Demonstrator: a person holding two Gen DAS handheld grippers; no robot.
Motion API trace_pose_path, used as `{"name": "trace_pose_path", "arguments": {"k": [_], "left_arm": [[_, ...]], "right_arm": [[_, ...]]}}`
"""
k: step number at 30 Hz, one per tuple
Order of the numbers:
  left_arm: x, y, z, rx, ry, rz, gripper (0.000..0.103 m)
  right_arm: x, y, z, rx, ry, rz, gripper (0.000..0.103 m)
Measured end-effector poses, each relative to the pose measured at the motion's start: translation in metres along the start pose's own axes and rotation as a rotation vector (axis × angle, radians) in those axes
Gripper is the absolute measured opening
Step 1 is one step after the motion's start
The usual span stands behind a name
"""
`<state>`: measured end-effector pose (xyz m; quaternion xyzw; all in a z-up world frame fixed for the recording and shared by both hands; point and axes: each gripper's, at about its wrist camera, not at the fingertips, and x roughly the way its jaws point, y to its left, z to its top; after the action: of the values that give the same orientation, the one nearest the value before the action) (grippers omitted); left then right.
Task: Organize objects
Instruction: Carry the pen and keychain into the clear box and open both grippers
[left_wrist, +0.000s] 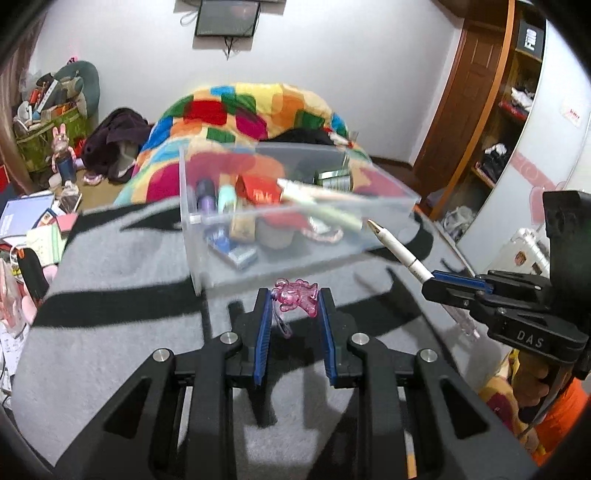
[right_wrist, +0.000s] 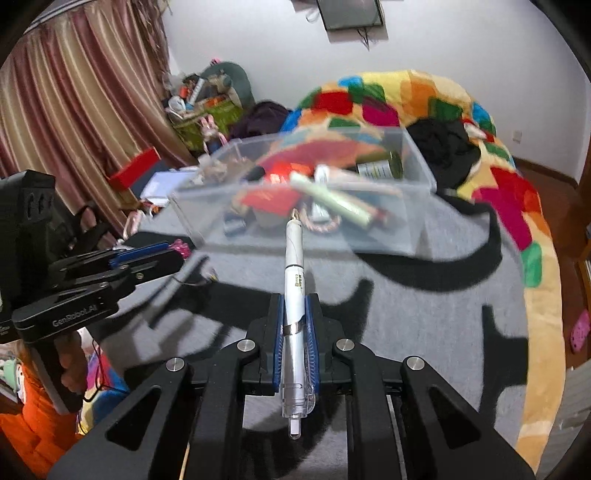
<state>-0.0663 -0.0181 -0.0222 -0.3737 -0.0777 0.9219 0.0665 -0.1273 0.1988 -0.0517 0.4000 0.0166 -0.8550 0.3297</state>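
Where legible: "DAS" (left_wrist: 529, 340); "GenRobot.AI" (right_wrist: 74, 317)

Ahead of both grippers the clear plastic box (left_wrist: 295, 206) stands open at the top, so the way in from above is free, though its near wall rises straight in front of the fingers. Inside, tubes, packets and a red card crowd the floor of it. The grey blanket (left_wrist: 122, 266) under and left of the left gripper (left_wrist: 294, 299) lies bare. To its right, the right gripper (left_wrist: 452, 286) stands near, narrowing the room between them.
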Motion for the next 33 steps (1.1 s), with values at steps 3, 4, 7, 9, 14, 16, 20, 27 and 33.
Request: {"name": "trace_pose_path", "arguments": {"k": [3,4,7,9,14,16,20,27,33], "left_arm": [[-0.011,-0.001,0.013,-0.002,-0.044,-0.006,0.024],[-0.013,-0.001,0.016,-0.002,-0.055,-0.006,0.024],[-0.024,-0.001,0.029,-0.002,-0.102,-0.004,0.024],[-0.032,0.0,0.038,0.001,-0.136,0.003,0.024],[-0.041,0.008,0.062,-0.009,-0.195,0.032,0.024],[-0.039,0.012,0.073,-0.018,-0.208,0.045,0.024],[-0.026,0.022,0.089,-0.034,-0.213,0.072,0.024],[0.018,0.038,0.093,-0.071,-0.122,0.073,0.024],[0.052,0.043,0.083,-0.087,-0.02,0.058,0.024]], "right_arm": [[-0.012,0.005,0.012,-0.007,-0.055,0.003,0.01],[-0.015,0.006,0.017,-0.007,-0.075,0.0,0.01],[-0.021,0.008,0.03,-0.009,-0.119,-0.016,0.01],[-0.022,0.009,0.038,-0.01,-0.137,-0.019,0.01],[-0.017,0.008,0.062,-0.016,-0.169,-0.036,0.01],[-0.011,0.006,0.073,-0.008,-0.177,-0.058,0.01],[0.005,-0.004,0.092,0.027,-0.173,-0.095,0.01],[0.048,-0.02,0.107,0.056,-0.067,-0.067,0.01],[0.069,-0.02,0.104,0.036,-0.009,-0.058,0.01]]}}
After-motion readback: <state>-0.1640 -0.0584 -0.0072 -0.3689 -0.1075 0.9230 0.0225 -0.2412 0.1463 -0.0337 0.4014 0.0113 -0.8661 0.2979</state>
